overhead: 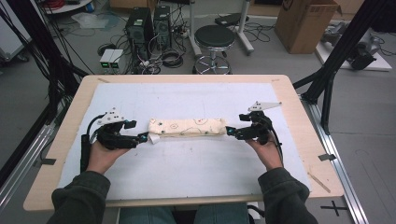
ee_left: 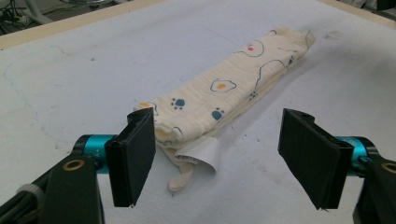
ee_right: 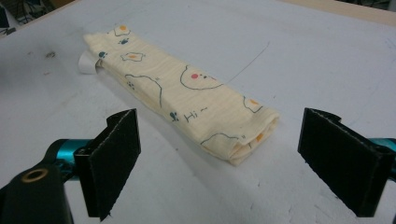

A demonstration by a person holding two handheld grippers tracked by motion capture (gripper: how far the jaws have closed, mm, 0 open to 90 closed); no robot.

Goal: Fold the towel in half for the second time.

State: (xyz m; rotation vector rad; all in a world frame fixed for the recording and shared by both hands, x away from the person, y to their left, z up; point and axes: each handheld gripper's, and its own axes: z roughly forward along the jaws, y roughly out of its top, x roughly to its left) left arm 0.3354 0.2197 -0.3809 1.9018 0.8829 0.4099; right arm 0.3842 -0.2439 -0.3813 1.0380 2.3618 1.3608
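While both grippers gape wide, the folded cloth (overhead: pixel 187 127) lies between them. Left gripper (overhead: pixel 144 138) faces its tagged end; right gripper (overhead: pixel 230 131) faces the other.

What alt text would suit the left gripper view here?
A folded cream cloth printed with eggs and paw prints lies on a pale mat, with the open left hand-held gripper just short of its near end. A white tag curls out from that end.
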